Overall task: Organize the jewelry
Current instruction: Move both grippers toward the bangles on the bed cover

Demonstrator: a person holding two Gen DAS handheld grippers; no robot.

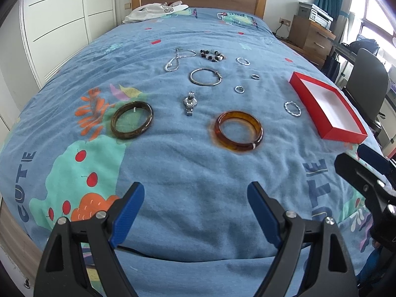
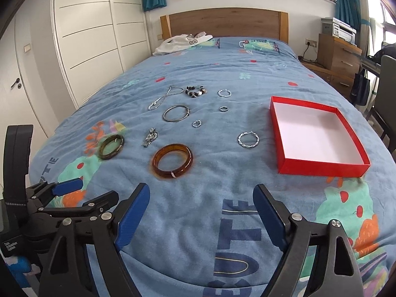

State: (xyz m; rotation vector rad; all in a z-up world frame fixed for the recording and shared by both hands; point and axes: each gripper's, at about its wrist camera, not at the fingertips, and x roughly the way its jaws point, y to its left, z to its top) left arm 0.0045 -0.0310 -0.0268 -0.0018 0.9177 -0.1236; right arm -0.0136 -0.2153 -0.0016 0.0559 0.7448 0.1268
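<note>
Blue printed bedspread [image 2: 203, 173] covers the bed, "CUTE" printed on it in dark blue block letters in several spots. Red shallow cardboard box [image 2: 321, 167], white inside, sits open on the right side with nothing in it. Jewelry is spread to its left, all on the fabric, none touching: amber translucent bangle [image 2: 172, 160] nearest, dark olive-brown bangle [image 2: 111, 147] further left, silver wristwatch [image 2: 150, 137] between them and a bit back, thin silver hoop bangle [image 2: 176, 113], twisted silver ring bracelet [image 2: 248, 139] just beside the box, black-and-white beaded bracelet [image 2: 195, 91] at the back. Left gripper [image 1: 195, 212] – blue pads spread wide, nothing between. Right gripper [image 2: 201, 214] – same, spread, holding nothing, over the "CUTE" print. White garment [image 2: 183, 43] by the wooden headboard shows an "S" – rest unreadable.
</note>
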